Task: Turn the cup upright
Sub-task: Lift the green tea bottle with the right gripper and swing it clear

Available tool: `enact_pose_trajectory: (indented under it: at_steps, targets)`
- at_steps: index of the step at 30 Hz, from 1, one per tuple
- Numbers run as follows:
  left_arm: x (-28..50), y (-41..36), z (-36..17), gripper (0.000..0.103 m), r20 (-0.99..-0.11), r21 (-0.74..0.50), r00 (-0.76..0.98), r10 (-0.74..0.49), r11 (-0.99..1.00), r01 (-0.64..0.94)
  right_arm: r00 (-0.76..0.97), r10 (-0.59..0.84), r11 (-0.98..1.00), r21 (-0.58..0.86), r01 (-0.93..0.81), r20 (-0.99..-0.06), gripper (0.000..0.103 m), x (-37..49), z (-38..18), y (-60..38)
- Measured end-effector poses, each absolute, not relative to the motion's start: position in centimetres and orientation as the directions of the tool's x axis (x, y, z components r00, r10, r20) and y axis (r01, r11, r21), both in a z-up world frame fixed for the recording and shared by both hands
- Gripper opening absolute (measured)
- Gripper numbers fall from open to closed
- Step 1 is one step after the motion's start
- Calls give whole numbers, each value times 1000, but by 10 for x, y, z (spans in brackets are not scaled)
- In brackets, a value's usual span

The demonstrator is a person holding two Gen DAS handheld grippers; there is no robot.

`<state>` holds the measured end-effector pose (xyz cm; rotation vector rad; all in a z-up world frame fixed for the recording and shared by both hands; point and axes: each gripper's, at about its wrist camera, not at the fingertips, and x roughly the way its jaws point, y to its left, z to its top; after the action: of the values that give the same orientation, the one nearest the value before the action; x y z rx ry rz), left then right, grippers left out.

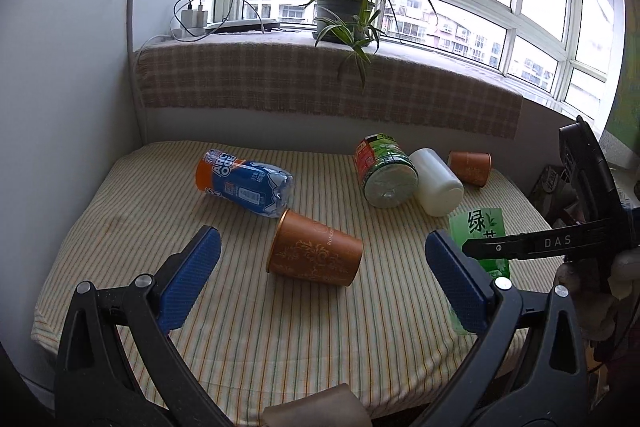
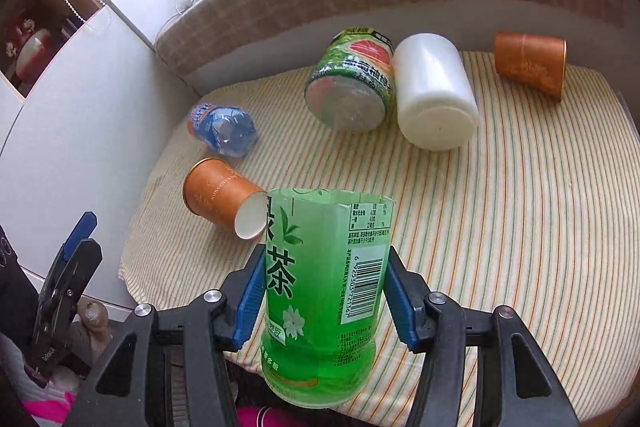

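My right gripper (image 2: pixel 322 287) is shut on a green cut-bottle cup (image 2: pixel 324 291) with Chinese tea lettering, held above the striped mat's near edge with its open end pointing away; it also shows in the left wrist view (image 1: pixel 482 227). My left gripper (image 1: pixel 320 279) is open and empty, its blue pads either side of an orange paper cup (image 1: pixel 316 255) lying on its side a little ahead; that cup also shows in the right wrist view (image 2: pixel 220 197). The left gripper shows at the left of the right wrist view (image 2: pixel 74 251).
On the striped mat (image 1: pixel 240 327) lie a blue bottle cup (image 1: pixel 244 183), a green grapefruit-label cup (image 1: pixel 386 175), a white cup (image 1: pixel 436 183) and a second orange cup (image 1: pixel 470 167), all on their sides. A windowsill with a potted plant (image 1: pixel 344 11) runs behind. A white cabinet (image 1: pixel 60 107) stands at left.
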<state>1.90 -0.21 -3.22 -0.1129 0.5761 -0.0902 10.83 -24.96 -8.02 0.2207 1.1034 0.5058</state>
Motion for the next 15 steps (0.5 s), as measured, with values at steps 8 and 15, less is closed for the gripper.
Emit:
enact_pose_trajectory:
  at_steps: [8,15]
  targets:
    - [27,-23,-42,103,-593,-190,780,-201,976,107,350,487,873,440,-208,-800,57,114,-105,-260]
    - [37,-30,-51,102,-633,-266,722,-279,954,136,394,488,871,466,-156,-779,61,133,-108,-263]
